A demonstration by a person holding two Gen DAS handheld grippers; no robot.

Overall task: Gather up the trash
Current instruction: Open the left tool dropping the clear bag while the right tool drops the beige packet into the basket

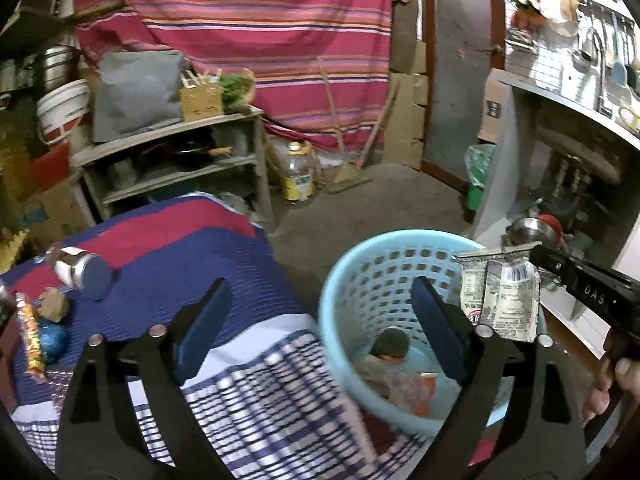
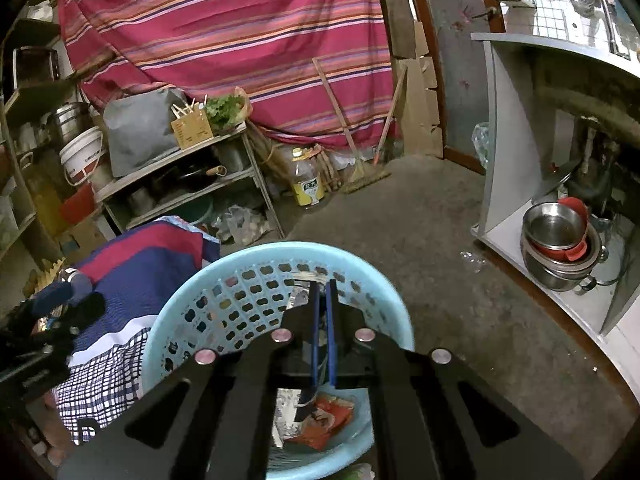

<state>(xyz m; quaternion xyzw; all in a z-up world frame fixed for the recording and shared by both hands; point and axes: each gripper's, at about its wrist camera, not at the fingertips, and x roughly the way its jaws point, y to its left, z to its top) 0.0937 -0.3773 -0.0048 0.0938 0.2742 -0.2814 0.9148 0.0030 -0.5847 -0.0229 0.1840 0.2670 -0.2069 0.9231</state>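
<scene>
A light blue perforated basket (image 1: 360, 280) stands on the floor beside the cloth-covered table (image 1: 224, 272); it also shows in the right wrist view (image 2: 192, 304). It holds wrappers (image 1: 416, 392) and a dark round piece (image 1: 390, 342). My right gripper (image 1: 536, 254) is shut on a silver wrapper (image 1: 500, 296) and holds it over the basket's right rim. In the right wrist view the closed fingers (image 2: 322, 292) hide most of the wrapper. My left gripper (image 1: 320, 312) is open and empty, above the table edge and basket. On the table lie a can (image 1: 78, 270), a snack wrapper (image 1: 30, 340), a brown lump (image 1: 54, 304) and a blue ball (image 1: 52, 340).
A metal shelf (image 1: 176, 160) with pans stands behind the table. An oil bottle (image 1: 298, 172) and a broom (image 1: 348, 176) rest against the striped curtain. A counter (image 2: 516, 128) with stacked steel bowls (image 2: 556, 236) is on the right. A green bin (image 1: 478, 176) stands by the door.
</scene>
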